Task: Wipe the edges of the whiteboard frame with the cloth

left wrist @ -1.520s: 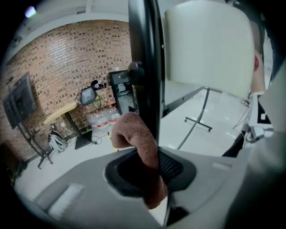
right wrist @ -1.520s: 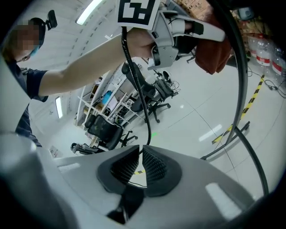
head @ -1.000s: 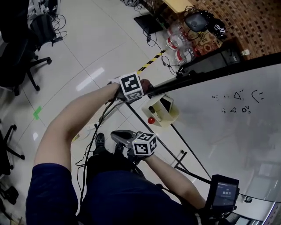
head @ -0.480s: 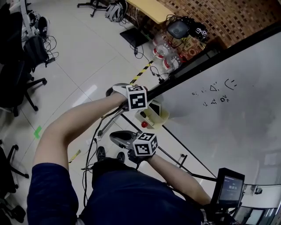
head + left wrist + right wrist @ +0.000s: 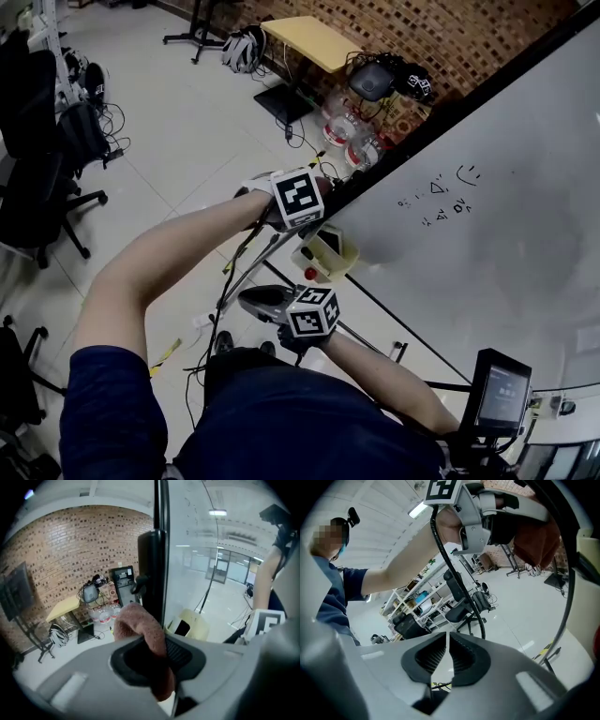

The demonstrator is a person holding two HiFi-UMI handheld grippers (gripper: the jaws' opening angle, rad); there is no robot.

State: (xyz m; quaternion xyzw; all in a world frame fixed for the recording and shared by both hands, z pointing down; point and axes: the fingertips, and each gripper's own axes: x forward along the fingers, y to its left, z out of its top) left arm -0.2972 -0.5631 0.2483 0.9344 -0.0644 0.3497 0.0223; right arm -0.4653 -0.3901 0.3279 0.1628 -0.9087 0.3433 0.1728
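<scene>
The whiteboard (image 5: 497, 234) has a black frame (image 5: 441, 117) that runs up to the right. My left gripper (image 5: 319, 194) is shut on a reddish-brown cloth (image 5: 140, 630) and holds it against the frame (image 5: 159, 536) near its lower left corner. In the right gripper view the cloth (image 5: 539, 541) hangs from the left gripper's jaws at the top. My right gripper (image 5: 247, 298) hangs lower, in front of my body and away from the board. Its jaws (image 5: 448, 656) are shut with nothing between them.
A pale yellow holder (image 5: 323, 248) with a red item (image 5: 310, 274) hangs on the board just below the left gripper. Water bottles (image 5: 352, 127), a yellow table (image 5: 309, 39) and bags stand by the brick wall. Office chairs (image 5: 37, 187) stand at the left. A small screen (image 5: 502, 398) sits at the lower right.
The head view has swung, so the board now looks steeper. The left gripper stays on the frame's edge with the cloth, a little higher above the holder. The right gripper has hardly moved.
</scene>
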